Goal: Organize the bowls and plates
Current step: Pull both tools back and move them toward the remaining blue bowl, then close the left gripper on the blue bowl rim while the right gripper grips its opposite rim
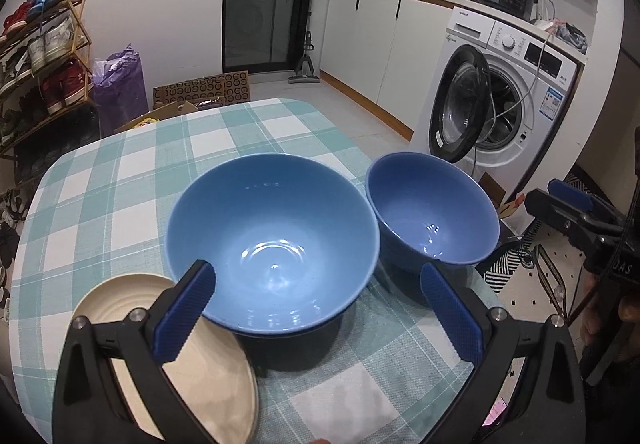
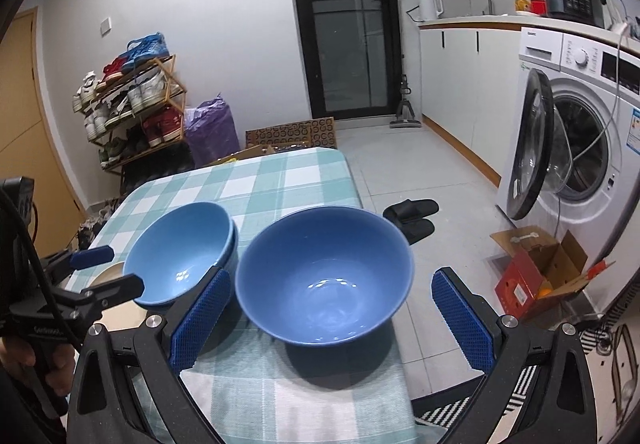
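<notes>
A single blue bowl (image 2: 324,280) sat at the checked table (image 2: 280,176) edge, just ahead of the right gripper (image 2: 332,320), whose fingers gaped wide. Beside it stood stacked blue bowls (image 1: 272,248), ahead of the left gripper (image 1: 316,318), equally wide apart, with a cream plate (image 1: 200,372) under its left finger.

Two glossy light-blue ceramic bowls nested one inside the other (image 1: 272,244), upright and empty, on the checked tablecloth near the table's middle (double rim plain in the right wrist view (image 2: 184,252)). Just beside the stack, toward the table's right edge, a single slightly darker blue ceramic bowl (image 1: 432,208), upright, empty, rims close but whether touching cannot be told. At the stack's other side, a round cream ribbed plate (image 1: 192,364), flat, partly tucked under the stack's overhanging rim.
</notes>
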A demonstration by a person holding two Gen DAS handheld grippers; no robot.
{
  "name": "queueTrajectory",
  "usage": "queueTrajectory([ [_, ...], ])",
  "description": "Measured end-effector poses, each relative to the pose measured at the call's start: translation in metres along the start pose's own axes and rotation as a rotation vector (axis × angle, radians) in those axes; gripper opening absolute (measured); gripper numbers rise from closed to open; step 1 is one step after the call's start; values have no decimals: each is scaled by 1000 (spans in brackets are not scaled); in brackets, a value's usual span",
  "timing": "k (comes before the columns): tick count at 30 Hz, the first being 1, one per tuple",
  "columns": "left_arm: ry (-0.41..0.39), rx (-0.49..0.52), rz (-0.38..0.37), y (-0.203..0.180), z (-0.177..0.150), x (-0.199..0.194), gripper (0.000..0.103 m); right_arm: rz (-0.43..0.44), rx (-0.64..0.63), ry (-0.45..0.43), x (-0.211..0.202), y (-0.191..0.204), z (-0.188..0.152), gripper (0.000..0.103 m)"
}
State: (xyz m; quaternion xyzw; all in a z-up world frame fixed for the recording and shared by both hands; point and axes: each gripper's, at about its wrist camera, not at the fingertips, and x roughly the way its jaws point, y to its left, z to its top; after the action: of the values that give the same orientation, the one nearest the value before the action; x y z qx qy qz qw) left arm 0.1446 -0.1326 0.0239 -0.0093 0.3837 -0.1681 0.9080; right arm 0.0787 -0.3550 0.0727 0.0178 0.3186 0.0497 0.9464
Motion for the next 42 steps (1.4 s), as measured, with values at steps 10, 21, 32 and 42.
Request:
queueTrajectory([
  [10, -2, 25, -44, -24, 4, 6, 102, -59, 17, 14, 13, -30, 7, 102],
  [21, 36, 30, -111, -47, 1, 23, 69, -21, 73, 20, 23, -57, -3, 102],
  [32, 78, 68, -161, -68, 1, 37, 47, 23, 116, 18, 35, -65, -12, 102],
  [42, 123, -19, -170, -69, 3, 58, 46, 18, 169, 46, 53, -75, -21, 93],
])
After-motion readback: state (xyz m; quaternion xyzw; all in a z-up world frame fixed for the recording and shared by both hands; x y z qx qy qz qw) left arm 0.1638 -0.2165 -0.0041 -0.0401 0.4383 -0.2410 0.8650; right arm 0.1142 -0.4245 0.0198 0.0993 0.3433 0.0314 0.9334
